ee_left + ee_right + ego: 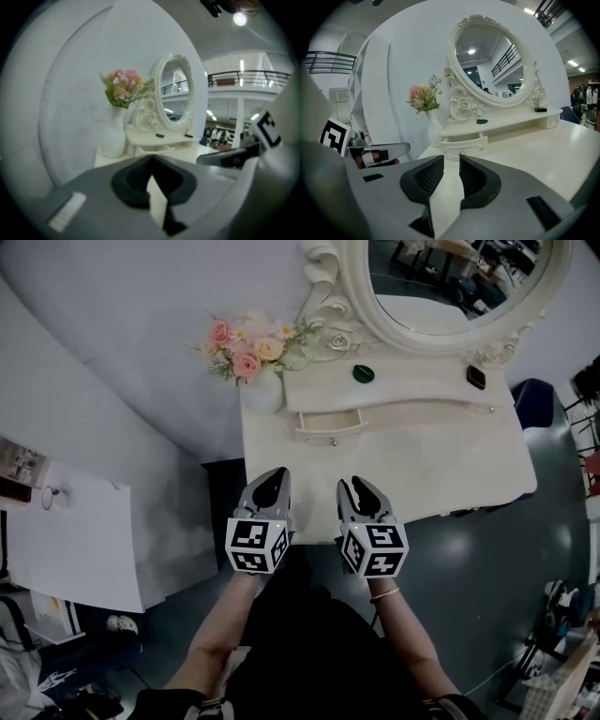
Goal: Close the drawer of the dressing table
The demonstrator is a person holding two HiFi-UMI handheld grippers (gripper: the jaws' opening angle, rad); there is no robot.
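The white dressing table [422,460] stands ahead of me with its small drawer [330,423] pulled a little out from under the raised shelf; the drawer [461,146] shows a small knob in the right gripper view and is faint in the left gripper view [154,149]. Both grippers hover at the table's near edge, well short of the drawer. My left gripper [271,478] [151,160] has its tips together and holds nothing. My right gripper [357,487] [451,164] has a narrow gap between its jaws, with nothing in it, and points at the drawer.
An oval mirror [450,282] in a carved frame rises behind the shelf. A white vase of pink flowers [248,352] stands at the table's left back corner. A green item [364,373] and a black item [476,377] lie on the shelf. A white board [70,535] lies left.
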